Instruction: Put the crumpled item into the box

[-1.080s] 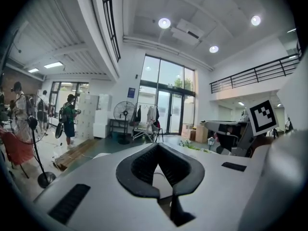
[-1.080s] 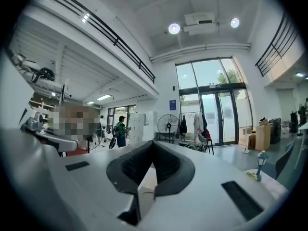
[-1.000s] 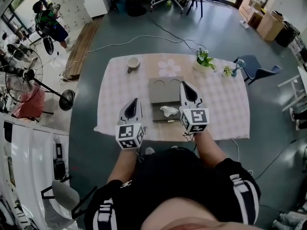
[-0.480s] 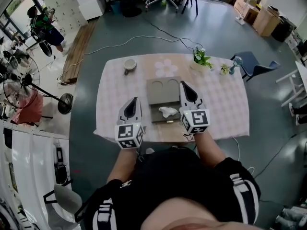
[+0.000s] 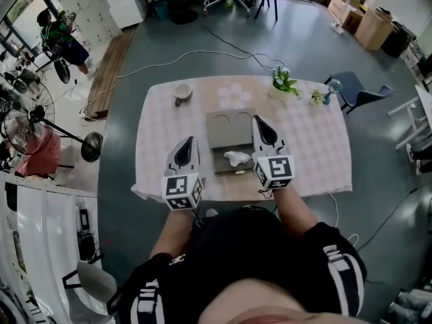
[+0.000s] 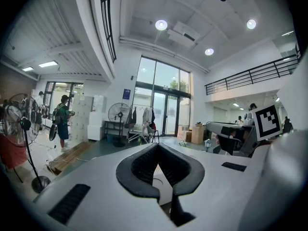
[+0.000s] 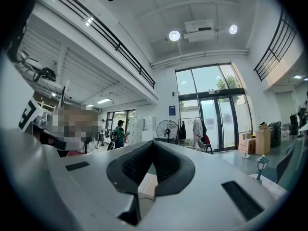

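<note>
Reading from the left, we see a person (image 5: 64, 36) standing at the room's far edge near white cabinets (image 5: 88, 2), a pedestal fan (image 5: 30, 110) on the grey floor (image 5: 121, 181), and a wooden platform (image 5: 116, 63). Beyond the platform a pale cable (image 5: 202, 52) trails across the floor. At centre stands the surface (image 5: 158, 137), draped in a pale pink checked cloth. A cup (image 5: 183, 91) sits near its far left corner and a flower-shaped mat (image 5: 234, 94) lies at its far middle. The left tongs (image 5: 189, 142) hover over the near left part of the surface, well left of the box; their jaws are closed together with nothing between them. The grey box (image 5: 231, 123) lies open at the middle, its lighter far half bearing two round recesses. The white crumpled item (image 5: 237, 157) rests on the box's darker near half, between the two tongs and closer to the right pair. The right tongs (image 5: 258, 120) reach over the box's right edge, jaws likewise fully closed and empty. Further right, a potted plant (image 5: 284, 85) stands at the far right of the surface. A blue chair (image 5: 361, 94) sits just off that corner, and cardboard cartons (image 5: 374, 29) line the far wall. Both gripper views look across the room to tall glass doors (image 6: 163, 107).
</note>
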The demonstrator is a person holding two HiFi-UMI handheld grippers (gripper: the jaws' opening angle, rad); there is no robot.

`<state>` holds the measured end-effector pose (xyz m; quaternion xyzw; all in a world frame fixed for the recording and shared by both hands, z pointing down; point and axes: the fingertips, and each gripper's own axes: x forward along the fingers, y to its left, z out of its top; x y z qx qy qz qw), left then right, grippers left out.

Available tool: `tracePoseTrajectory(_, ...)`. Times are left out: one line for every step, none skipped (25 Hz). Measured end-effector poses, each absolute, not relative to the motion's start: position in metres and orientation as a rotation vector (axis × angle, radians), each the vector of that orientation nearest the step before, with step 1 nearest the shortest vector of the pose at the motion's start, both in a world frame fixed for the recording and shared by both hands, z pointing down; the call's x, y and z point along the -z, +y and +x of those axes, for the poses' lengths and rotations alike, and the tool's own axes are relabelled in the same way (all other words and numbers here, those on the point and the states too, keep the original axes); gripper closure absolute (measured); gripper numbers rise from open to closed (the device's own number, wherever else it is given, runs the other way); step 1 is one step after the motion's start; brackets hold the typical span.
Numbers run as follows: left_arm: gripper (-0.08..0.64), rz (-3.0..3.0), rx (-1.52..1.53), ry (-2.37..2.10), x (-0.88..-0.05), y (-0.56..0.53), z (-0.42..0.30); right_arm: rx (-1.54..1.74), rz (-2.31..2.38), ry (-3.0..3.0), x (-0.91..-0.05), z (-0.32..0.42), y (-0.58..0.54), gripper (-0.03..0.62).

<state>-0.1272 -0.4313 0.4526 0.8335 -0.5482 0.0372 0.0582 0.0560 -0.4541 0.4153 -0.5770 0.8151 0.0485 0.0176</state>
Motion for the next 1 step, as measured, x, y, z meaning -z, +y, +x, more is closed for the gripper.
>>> tracePoseTrajectory(0.563,2.526,-0.111,-1.66,-0.4521,-0.4313,-0.1278,-0.153,-1.794,2.534,-0.4152,0.0554,-0.4539,0.591)
